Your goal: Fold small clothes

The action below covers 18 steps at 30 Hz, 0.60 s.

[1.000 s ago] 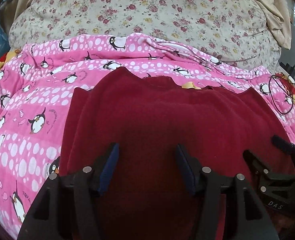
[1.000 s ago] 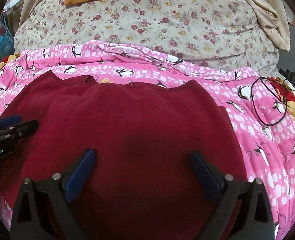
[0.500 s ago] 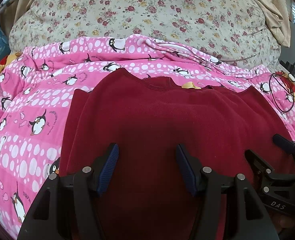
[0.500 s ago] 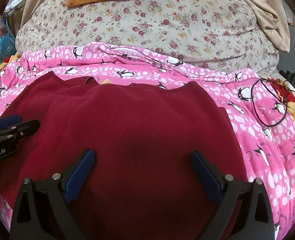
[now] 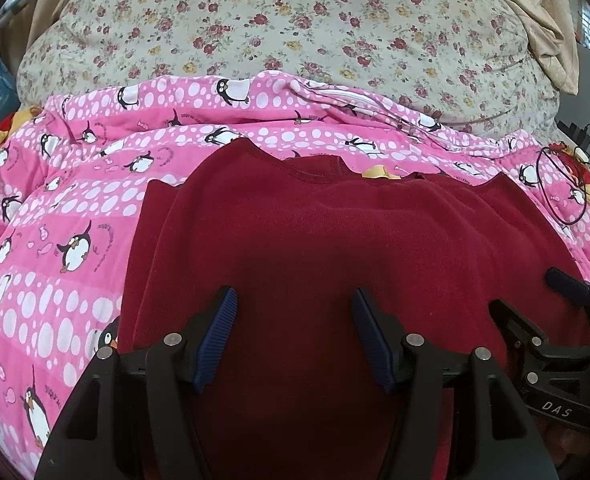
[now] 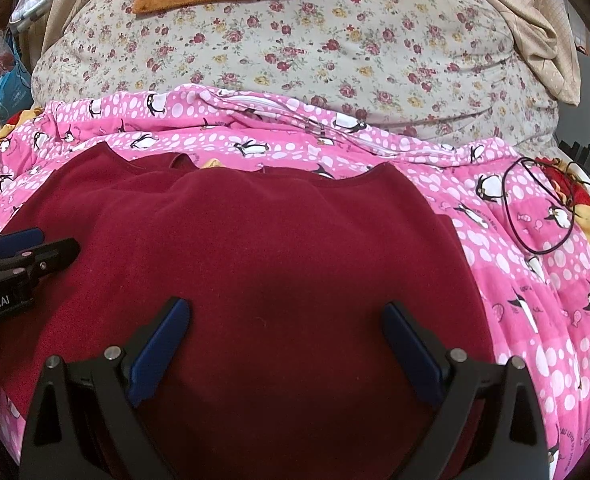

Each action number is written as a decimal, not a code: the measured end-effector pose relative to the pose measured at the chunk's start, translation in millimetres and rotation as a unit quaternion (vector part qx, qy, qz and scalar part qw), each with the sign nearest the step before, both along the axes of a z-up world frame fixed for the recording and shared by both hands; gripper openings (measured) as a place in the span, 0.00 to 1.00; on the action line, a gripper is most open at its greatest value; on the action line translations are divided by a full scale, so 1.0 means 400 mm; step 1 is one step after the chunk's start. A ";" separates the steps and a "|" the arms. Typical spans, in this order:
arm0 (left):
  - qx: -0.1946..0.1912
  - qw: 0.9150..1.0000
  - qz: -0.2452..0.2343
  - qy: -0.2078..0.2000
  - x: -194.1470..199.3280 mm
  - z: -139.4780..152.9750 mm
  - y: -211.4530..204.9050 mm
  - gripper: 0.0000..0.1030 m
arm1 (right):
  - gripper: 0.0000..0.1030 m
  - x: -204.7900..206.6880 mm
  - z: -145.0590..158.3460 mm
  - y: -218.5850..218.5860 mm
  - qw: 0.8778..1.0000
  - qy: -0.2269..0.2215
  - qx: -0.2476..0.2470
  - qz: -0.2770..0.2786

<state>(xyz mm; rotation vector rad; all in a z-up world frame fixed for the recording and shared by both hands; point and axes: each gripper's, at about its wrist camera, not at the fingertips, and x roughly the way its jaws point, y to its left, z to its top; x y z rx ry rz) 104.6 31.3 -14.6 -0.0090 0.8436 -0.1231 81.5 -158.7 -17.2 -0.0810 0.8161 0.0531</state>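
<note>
A dark red fleece top (image 5: 315,248) lies spread flat on the bed's pink penguin blanket (image 5: 55,208), neckline at the far edge. Its left side is doubled over, an under layer showing along the left margin.

Little has changed: the left gripper (image 5: 293,334) has eased slightly nearer the maroon sweater (image 5: 335,248), jaws perhaps a touch wider apart, and the right gripper (image 6: 285,340) has spread a shade wider too
</note>
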 end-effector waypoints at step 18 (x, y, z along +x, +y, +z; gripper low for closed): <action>0.014 1.000 0.001 -0.017 -0.004 -0.005 -0.010 0.47 | 0.96 0.004 0.000 -0.002 1.000 0.016 0.008 0.002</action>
